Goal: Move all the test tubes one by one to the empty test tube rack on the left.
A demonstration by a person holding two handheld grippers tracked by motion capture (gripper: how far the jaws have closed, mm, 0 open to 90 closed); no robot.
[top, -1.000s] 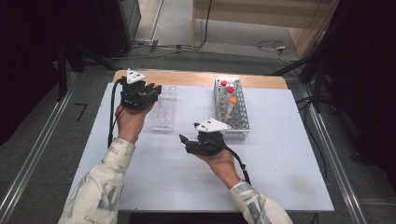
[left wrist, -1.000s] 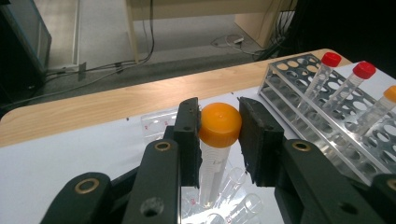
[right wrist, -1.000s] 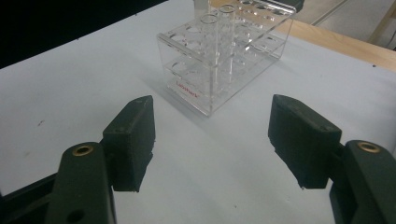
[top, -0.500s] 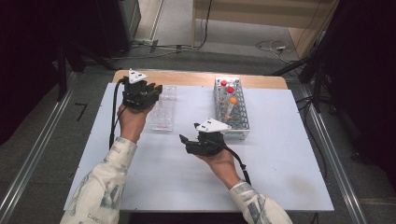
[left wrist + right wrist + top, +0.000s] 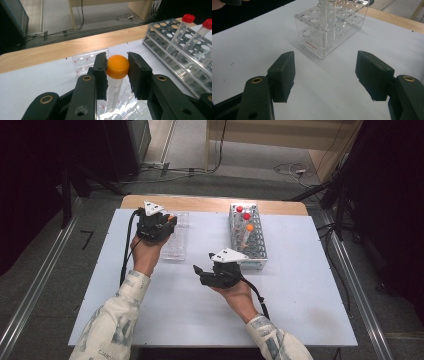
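Observation:
My left gripper is shut on the orange cap of a clear tube. The tube stands upright, and its lower end reaches down into a clear plastic rack. From above, the left gripper is over that clear rack at the table's back left. My right gripper hovers near the table's middle, pointing left, its jaws wide open with nothing between them. In the right gripper view, the same open gripper faces the clear rack over bare white tabletop.
A metal tube rack stands at the back right, holding two red-capped tubes and an orange-capped one. The red caps also appear in the left gripper view. A wooden strip edges the white table's far side.

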